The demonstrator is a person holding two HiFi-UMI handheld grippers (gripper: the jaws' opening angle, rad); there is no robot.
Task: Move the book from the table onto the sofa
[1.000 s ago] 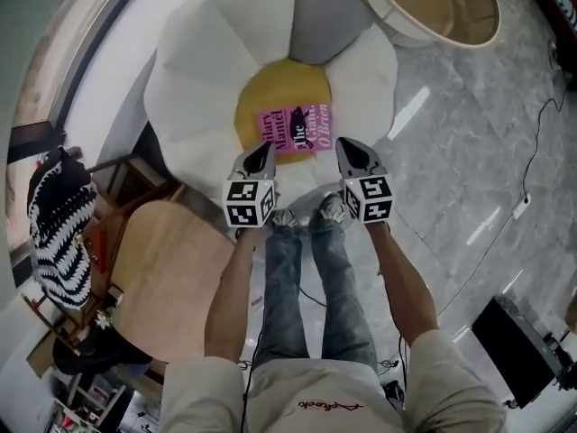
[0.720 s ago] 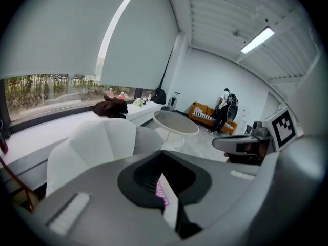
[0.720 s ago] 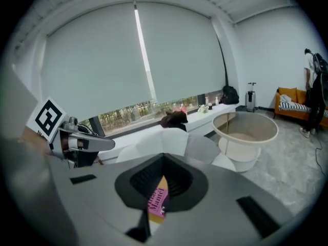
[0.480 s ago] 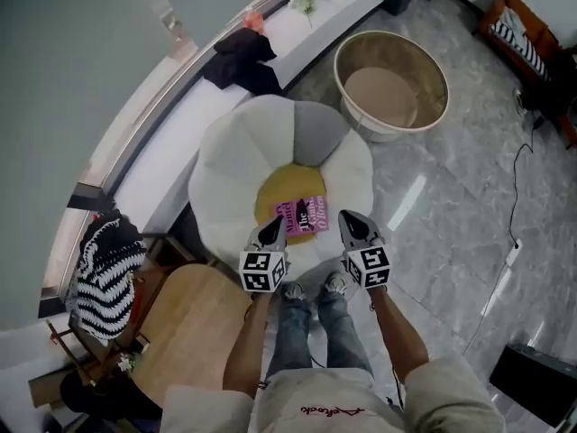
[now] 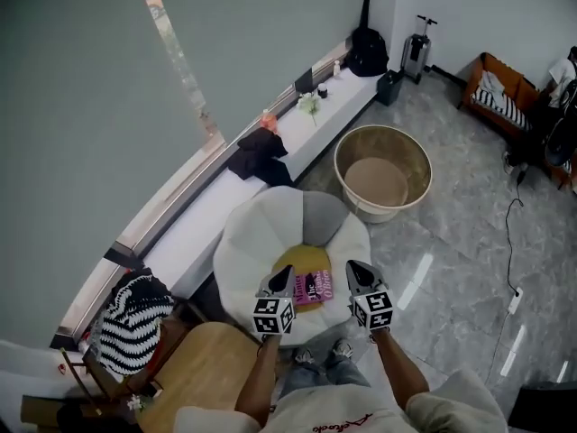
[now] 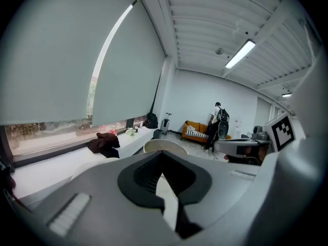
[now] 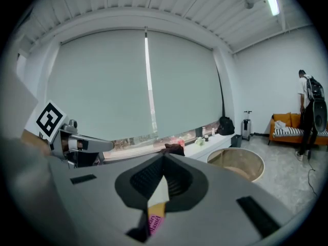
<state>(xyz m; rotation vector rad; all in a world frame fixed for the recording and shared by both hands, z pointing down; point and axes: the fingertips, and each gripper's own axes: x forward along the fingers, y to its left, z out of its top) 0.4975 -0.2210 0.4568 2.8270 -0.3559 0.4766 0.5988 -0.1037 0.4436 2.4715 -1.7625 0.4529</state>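
Observation:
The pink book (image 5: 312, 287) lies flat on the yellow middle of the white flower-shaped sofa (image 5: 255, 241). Both grippers hang high above it, apart from it. In the head view my left gripper (image 5: 279, 281) is over the book's left side and my right gripper (image 5: 358, 273) over its right side. Both are shut with nothing between their jaws. In the left gripper view the left gripper (image 6: 163, 156) points across the room. Through the narrow slit of the right gripper (image 7: 164, 161) a strip of the book (image 7: 154, 223) shows far below.
A round wooden table (image 5: 206, 370) stands at the lower left, beside a chair with a black-and-white striped cushion (image 5: 132, 319). A big round tub (image 5: 383, 171) sits beyond the sofa. Dark clothing (image 5: 259, 156) lies on the window ledge. A person with a backpack (image 7: 310, 108) stands far right.
Both grippers have risen together, well away from the sofa. The book stays on the yellow centre and looks much smaller. More of the room has come into view.

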